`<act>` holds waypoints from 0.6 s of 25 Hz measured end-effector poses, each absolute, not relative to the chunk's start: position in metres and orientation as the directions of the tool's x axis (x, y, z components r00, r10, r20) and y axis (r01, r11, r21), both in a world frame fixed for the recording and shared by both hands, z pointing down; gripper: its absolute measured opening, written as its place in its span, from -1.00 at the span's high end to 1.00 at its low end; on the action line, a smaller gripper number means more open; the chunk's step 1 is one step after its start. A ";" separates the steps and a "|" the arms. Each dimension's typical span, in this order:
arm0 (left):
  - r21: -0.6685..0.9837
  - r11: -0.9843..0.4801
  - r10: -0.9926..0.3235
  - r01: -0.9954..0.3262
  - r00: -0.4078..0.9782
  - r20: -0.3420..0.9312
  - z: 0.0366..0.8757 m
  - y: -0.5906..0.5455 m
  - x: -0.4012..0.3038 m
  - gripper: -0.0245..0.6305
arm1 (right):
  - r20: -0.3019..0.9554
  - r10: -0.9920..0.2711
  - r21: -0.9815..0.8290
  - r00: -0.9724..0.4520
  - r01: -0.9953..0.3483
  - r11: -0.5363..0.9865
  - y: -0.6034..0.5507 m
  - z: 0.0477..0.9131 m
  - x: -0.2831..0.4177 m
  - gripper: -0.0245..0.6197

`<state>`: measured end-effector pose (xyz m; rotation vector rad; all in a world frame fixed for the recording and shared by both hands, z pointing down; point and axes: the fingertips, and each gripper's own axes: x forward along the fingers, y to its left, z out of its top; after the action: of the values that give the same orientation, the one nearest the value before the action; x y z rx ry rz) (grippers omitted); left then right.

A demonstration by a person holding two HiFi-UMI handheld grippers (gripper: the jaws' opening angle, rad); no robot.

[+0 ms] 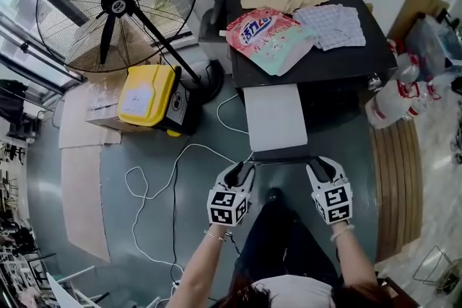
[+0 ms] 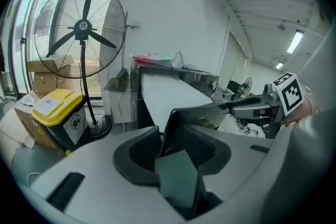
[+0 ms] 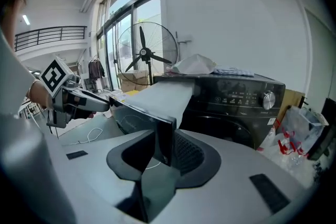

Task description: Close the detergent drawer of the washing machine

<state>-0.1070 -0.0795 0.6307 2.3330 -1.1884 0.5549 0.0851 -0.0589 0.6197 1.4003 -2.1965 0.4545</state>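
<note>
Left hand-held gripper and right hand-held gripper bear white black-marked cubes.

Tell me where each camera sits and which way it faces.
Head view: on the person's head, looking steeply down at the washing machine and its open drawer; forearms, left gripper and right gripper show.
Left gripper view: rides that gripper, faces the machine along the drawer; open jaws straddle the drawer's front panel.
Right gripper view: likewise, at the panel's other end.
Shared: all three show drawer and fan; each gripper view catches the other gripper.
</note>
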 end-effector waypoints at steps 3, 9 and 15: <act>0.223 -0.541 -0.619 -0.811 0.564 0.547 0.638 -0.080 -0.103 0.45 | 0.587 -0.732 -0.040 -0.348 -0.915 0.402 -0.057 0.632 0.084 0.50; 0.231 -0.565 -0.595 -0.792 0.585 0.551 0.647 -0.085 -0.096 0.45 | 0.604 -0.720 -0.058 -0.343 -0.919 0.389 -0.060 0.645 0.081 0.50; 0.228 -0.562 -0.600 -0.795 0.581 0.550 0.647 -0.084 -0.094 0.53 | 0.605 -0.722 -0.081 -0.335 -0.928 0.363 -0.063 0.647 0.081 0.50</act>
<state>-0.0943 -0.0836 0.6467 2.3584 -1.1167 0.5780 0.0808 -0.0633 0.6470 1.4294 -2.1563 0.5793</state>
